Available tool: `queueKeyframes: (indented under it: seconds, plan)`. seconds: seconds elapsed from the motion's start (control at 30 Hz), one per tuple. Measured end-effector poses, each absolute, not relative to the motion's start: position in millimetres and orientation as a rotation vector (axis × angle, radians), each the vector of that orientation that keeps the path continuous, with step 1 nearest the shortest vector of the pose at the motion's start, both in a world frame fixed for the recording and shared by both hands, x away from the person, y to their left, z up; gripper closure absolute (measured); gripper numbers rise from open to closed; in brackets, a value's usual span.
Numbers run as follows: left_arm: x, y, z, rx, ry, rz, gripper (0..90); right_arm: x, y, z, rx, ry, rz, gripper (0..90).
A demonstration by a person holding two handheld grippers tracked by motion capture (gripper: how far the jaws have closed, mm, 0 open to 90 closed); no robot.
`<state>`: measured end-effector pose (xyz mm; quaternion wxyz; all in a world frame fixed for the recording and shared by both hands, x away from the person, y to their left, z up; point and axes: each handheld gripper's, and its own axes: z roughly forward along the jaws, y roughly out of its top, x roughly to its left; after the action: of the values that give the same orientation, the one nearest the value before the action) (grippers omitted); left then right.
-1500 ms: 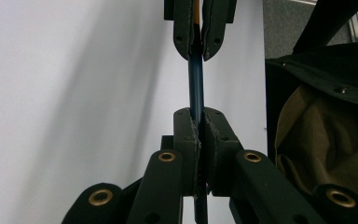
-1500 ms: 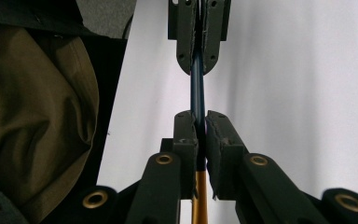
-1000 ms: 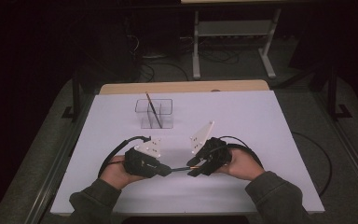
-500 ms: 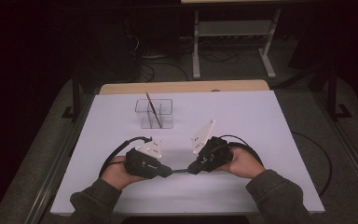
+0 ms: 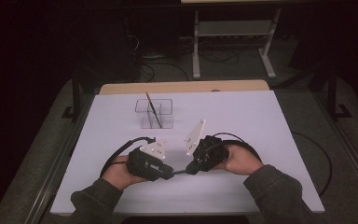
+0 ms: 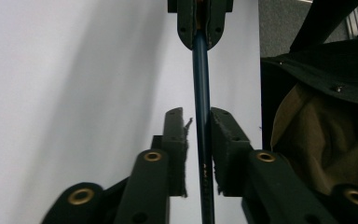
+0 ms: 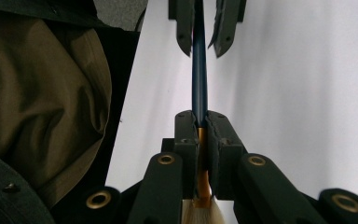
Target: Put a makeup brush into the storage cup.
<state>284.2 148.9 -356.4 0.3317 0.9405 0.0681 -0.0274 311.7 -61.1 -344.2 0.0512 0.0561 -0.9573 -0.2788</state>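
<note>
Two grippers meet low over the table point(image 5: 261, 116), with a dark blue brush point(image 6: 201, 93) passing between them. I judge this is the handover: my right gripper point(image 7: 200, 126) is clenched on the handle near the gold ferrule, and the left gripper point(image 6: 198, 122) has just been loosening, its pads no longer pressing the handle. Next the left must back away straight. From above the brush is hard to see, and its bristles point(image 7: 204, 215) are cut off.

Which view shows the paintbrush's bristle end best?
The right gripper view: the paintbrush shows its gold ferrule and pale bristles at the right gripper, shut on it. The left gripper view shows just its dark blue handle; the high view shows a thin sliver between both grippers.
</note>
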Motion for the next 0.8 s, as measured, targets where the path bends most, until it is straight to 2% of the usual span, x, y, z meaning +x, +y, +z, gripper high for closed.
queueKeyframes:
  seconds: [0.07,0.2,0.33,0.43,0.63,0.8]
  plan:
    - [284,149,-357,2.458,0.175,-0.074,82.6,311,-61,-344,0.167,-2.922,-0.847,82.7]
    - [284,149,-357,2.461,0.169,-0.053,83.7,312,-63,-344,0.150,-2.914,-0.877,81.6]
    - [285,154,-357,2.446,0.178,-0.043,83.9,314,-70,-343,0.076,-2.893,-0.977,63.5]
    - [286,157,-357,2.433,0.188,-0.040,83.9,317,-78,-343,0.032,-2.854,-1.025,61.5]
    - [287,159,-357,2.409,0.196,-0.039,84.1,317,-81,-346,0.023,-2.862,-1.046,65.9]
    - [286,158,-357,2.397,0.190,-0.045,84.2,317,-79,-346,0.063,-2.849,-1.045,79.9]
